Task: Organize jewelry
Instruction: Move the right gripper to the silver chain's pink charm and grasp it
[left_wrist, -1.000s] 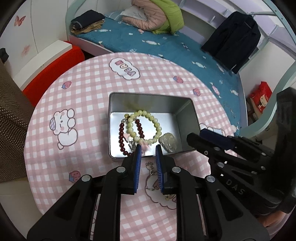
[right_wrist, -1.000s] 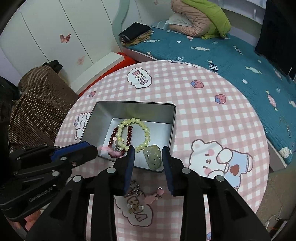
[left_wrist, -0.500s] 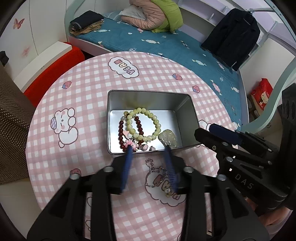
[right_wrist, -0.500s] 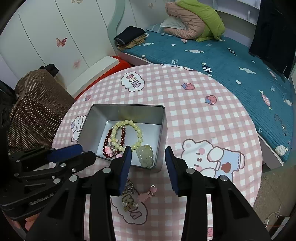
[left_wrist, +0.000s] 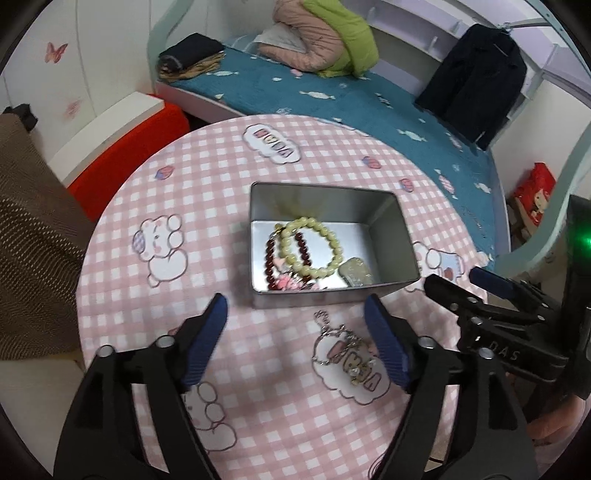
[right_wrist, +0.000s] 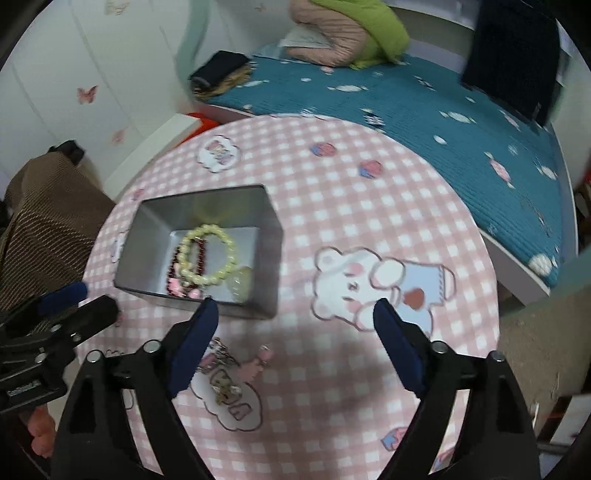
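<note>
Both grippers spread wide above a pink checked table, jewelry partly boxed.

Left wrist view: the left gripper (left_wrist: 295, 314) has just been opening and its 2 blue-padded jaws now stand wide apart with nothing between them, above the tablecloth (left_wrist: 207, 192). The metal tin (left_wrist: 391, 229) holds a pale green bead bracelet (left_wrist: 314, 251) lying over a dark red bead bracelet (left_wrist: 271, 258), a pink charm (left_wrist: 288, 282) and a greenish pendant (left_wrist: 356, 271). A silver chain (left_wrist: 340, 343) lies on the cloth just in front of the tin.
Right wrist view: the right gripper (right_wrist: 295, 317) has likewise just been opening, empty, near the tin's front corner; the picture is blurred.
</note>
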